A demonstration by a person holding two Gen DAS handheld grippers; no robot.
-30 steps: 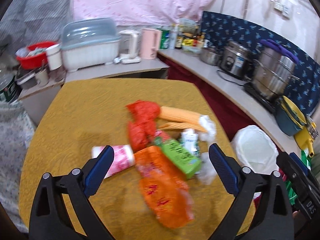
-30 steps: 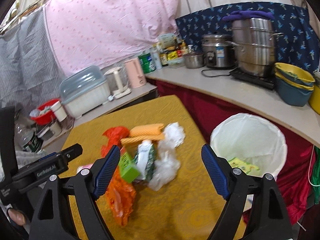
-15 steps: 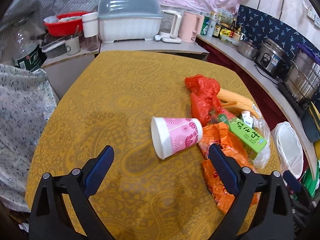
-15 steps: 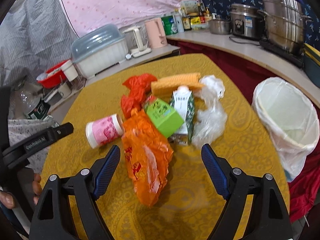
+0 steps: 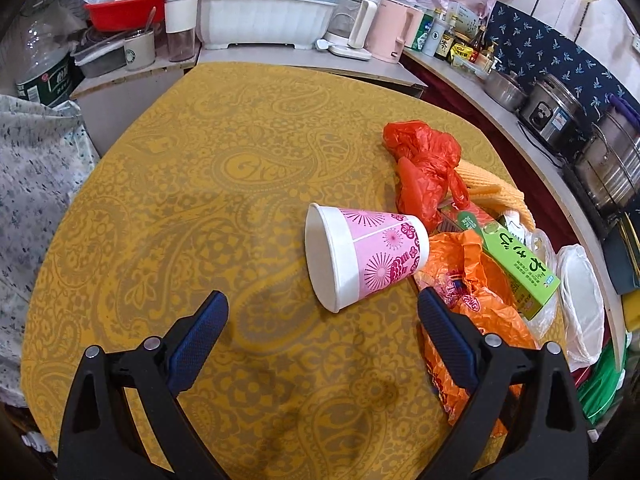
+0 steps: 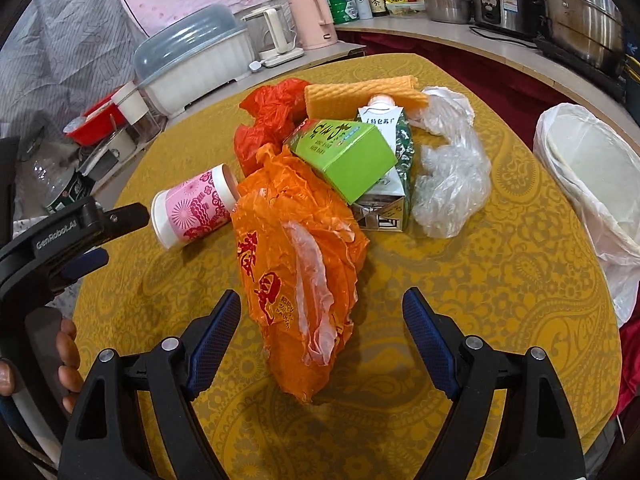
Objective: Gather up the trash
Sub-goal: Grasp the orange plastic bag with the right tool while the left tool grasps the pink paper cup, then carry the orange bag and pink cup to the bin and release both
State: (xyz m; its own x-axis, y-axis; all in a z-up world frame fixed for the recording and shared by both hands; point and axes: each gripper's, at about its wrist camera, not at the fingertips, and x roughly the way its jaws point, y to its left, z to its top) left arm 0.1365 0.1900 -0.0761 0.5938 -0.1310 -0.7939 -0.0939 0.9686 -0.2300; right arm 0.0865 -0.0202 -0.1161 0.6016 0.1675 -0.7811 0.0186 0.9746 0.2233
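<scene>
A heap of trash lies on the yellow patterned table (image 5: pixel 200 200). A pink-and-white paper cup (image 5: pixel 362 254) (image 6: pixel 192 210) rests on its side, just beyond my open left gripper (image 5: pixel 322 310). An orange plastic bag (image 6: pixel 300 264) (image 5: pixel 476 304) reaches in between the open jaws of my right gripper (image 6: pixel 322 304), untouched by the pads. Behind it are a green carton (image 6: pixel 344 156) (image 5: pixel 516 260), a white drink carton (image 6: pixel 384 148), a red bag (image 6: pixel 268 120) (image 5: pixel 424 168), a clear plastic bag (image 6: pixel 448 184) and an orange corrugated roll (image 6: pixel 360 94).
A bin lined with a white bag (image 6: pixel 592 176) (image 5: pixel 580 304) stands off the table's right edge. Behind the table a counter holds a lidded dish rack (image 5: pixel 264 8), kettles, bottles and steel pots (image 6: pixel 580 16). A hand (image 6: pixel 64 360) holds the left gripper's body at the right view's left edge.
Both grippers have dropped closer to the table and tilted further down. The left one has swung left onto the cup; the orange bag now lies between the right jaws.
</scene>
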